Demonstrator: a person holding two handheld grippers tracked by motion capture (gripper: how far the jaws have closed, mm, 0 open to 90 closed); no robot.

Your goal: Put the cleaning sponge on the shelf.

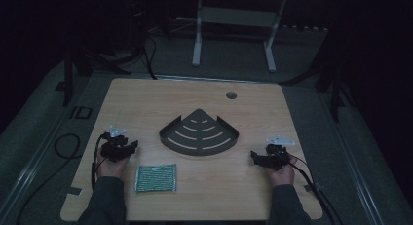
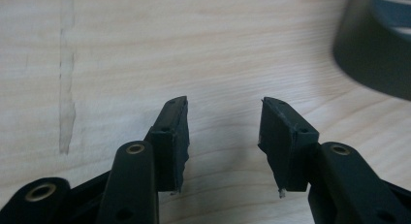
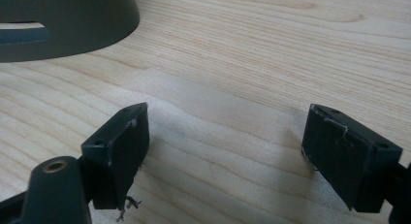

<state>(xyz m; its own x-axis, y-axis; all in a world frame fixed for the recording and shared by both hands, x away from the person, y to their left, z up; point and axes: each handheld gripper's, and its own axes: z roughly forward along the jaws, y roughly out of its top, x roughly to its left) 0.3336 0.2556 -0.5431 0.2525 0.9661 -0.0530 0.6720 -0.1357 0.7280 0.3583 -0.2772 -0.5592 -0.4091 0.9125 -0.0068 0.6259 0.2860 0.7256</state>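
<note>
While both grippers gape, tray [image 1: 198,132] (unlabelled) waits.

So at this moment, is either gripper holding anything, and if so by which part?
Nothing is held. The left gripper and right gripper both stand open over bare wooden table, apart from the dark fan-shaped slotted tray and green woven cloth.
</note>
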